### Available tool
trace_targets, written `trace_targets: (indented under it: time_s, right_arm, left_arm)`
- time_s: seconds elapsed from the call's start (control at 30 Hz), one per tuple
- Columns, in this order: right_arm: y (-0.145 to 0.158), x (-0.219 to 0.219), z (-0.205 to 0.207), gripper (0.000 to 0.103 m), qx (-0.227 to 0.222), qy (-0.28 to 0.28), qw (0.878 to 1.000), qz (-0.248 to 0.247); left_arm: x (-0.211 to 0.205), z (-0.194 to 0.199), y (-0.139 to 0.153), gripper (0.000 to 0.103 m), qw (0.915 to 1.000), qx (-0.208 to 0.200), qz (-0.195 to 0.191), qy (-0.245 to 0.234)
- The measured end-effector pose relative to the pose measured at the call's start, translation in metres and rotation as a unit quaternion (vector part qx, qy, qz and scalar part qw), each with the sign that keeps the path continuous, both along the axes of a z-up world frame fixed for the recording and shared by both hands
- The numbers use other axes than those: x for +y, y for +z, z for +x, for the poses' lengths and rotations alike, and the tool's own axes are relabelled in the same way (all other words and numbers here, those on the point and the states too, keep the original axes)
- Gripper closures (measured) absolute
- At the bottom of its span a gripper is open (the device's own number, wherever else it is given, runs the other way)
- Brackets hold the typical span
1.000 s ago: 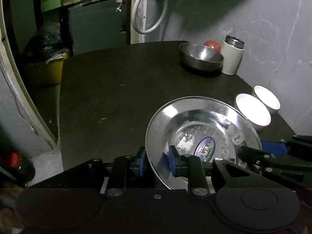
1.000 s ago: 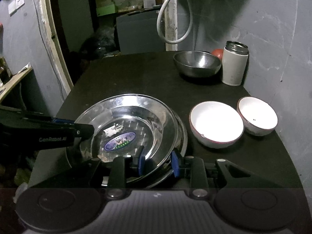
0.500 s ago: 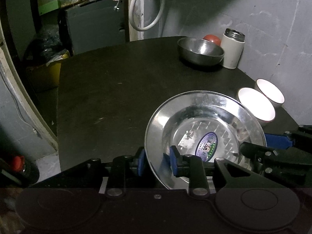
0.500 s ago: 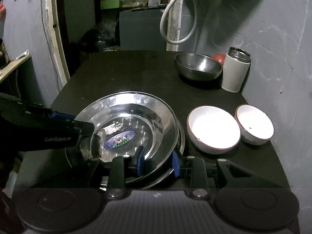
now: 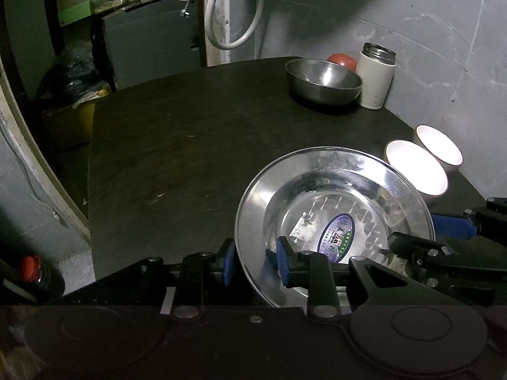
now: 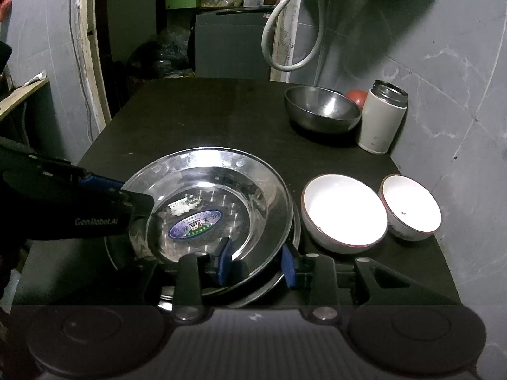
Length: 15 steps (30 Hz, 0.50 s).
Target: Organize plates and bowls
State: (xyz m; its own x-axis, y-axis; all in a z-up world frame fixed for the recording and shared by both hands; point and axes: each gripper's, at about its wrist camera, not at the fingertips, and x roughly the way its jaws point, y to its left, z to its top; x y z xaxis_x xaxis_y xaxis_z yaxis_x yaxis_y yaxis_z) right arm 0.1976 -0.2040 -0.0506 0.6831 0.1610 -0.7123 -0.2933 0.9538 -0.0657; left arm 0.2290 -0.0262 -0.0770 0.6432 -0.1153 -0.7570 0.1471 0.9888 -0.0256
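Note:
A steel plate (image 6: 221, 174) with a blue oval sticker lies tilted on a second steel plate (image 6: 272, 285), near the front of the dark table (image 6: 206, 117). My left gripper (image 5: 253, 262) is shut on the top plate's (image 5: 332, 171) left rim, one pad outside and one inside. My right gripper (image 6: 256, 266) is open and straddles the near rims of both plates. Two white bowls, a larger one (image 6: 343, 212) and a smaller one (image 6: 412, 205), stand side by side just right of the plates. At the back right sits a steel bowl (image 6: 321, 107).
A white flask (image 6: 381, 120) with a steel top and a red object (image 6: 356, 96) stand behind the steel bowl against the grey wall. A white hose (image 6: 285, 31) hangs at the back. The table's left edge drops to the floor, where a yellow bin (image 5: 79, 117) stands.
The right gripper's fingers have spread a little wider around the rims. Both cameras shifted slightly. The plates and bowls stay where they were on the table.

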Motion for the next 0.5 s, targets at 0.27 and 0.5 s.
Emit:
trace_targets:
  time_s: [0.27,0.5]
  right_arm:
    - [-0.0013,-0.0003,0.0003,0.062,-0.004,-0.003,1.000,-0.009]
    - [-0.0028,-0.0047,0.0024,0.057,-0.003,-0.010,1.000,-0.010]
  left_arm:
    - [-0.0037,0.0006,-0.0006,0.073,0.9999,-0.001,0.012,-0.009]
    - [-0.0024,0.0033,-0.0014,0.072,0.9999,0.003,0.009,-0.009]
